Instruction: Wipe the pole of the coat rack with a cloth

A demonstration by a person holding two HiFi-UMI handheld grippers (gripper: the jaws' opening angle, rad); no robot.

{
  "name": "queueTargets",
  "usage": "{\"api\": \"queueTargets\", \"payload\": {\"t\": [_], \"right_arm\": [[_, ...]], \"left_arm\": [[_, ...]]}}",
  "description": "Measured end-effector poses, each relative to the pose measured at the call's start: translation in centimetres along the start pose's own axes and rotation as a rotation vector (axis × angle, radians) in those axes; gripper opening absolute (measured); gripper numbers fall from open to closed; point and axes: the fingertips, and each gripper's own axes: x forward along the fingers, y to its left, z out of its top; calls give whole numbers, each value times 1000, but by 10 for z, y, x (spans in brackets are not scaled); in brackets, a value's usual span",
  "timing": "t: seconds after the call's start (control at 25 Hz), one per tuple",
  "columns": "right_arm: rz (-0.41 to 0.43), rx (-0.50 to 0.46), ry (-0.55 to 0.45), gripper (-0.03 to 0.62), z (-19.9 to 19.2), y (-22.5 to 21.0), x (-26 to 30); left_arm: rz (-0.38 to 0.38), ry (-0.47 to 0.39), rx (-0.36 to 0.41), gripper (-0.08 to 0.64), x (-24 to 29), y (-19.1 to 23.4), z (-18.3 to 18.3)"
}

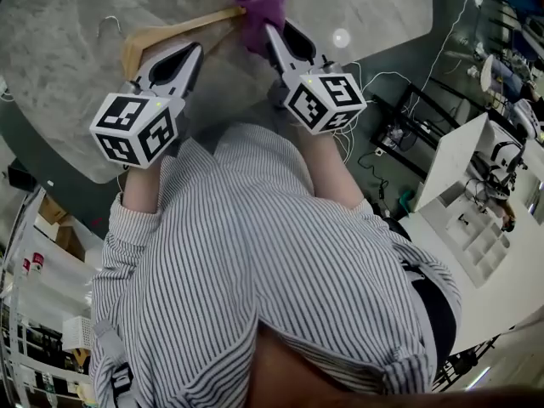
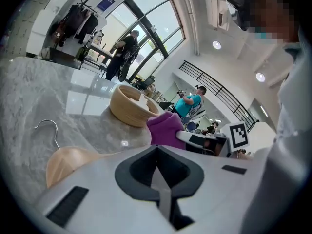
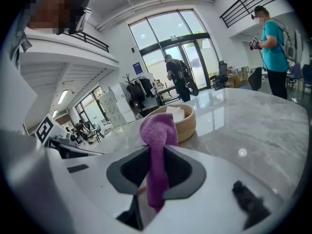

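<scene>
Two pairs of jaws are mine, and only one is loaded. My right gripper point(image 3: 156, 150) has its jaws closed on a purple terry cloth point(image 3: 159, 128). They pinch it across a narrow fold, so a bunch stands above the tips and a tail hangs down behind them. My left gripper point(image 2: 156, 152) has its jaws pressed together with nothing between them.

Just beyond the cloth a round pale wooden bowl point(image 3: 189, 126) with something white in it stands on the grey marble worktop point(image 1: 68, 24). Nearer me than the bowl and to its left lies a curved wooden clothes hanger point(image 2: 68, 162) with a wire hook, close under both grippers. Far behind the bowl, across the hall, a coat rack point(image 2: 78, 16) hung with dark coats stands by the windows. Its pole is hidden by the coats, and I cannot tell whether it is the one to wipe. No pole is within my reach.

I think the thin pinch is the main risk: dragged along a pole, the cloth could pull out of my right jaws. The loose tail could also catch the hanger and sweep it towards the bowl as I lift away. With my left jaws closed I have nothing to steady a loaded rack, and rubbing could rock it.

I count two grippers, one cloth, one bowl, one hanger and one coat rack. Beyond the bowl I make out two people clearly, one in a teal top point(image 3: 273, 48) and one in dark clothes point(image 3: 176, 77).
</scene>
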Motion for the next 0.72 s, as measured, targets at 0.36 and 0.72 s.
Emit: {"api": "queueTargets", "payload": {"t": [0.36,0.72], "right_arm": [[-54,-28,15,81,-4,-34,8],[-41,-42,86,81,-21,-34,23]], "left_arm": [[-4,57,-11,11,22,2,-14],[4,75,-29,11,30,9,-16]]}}
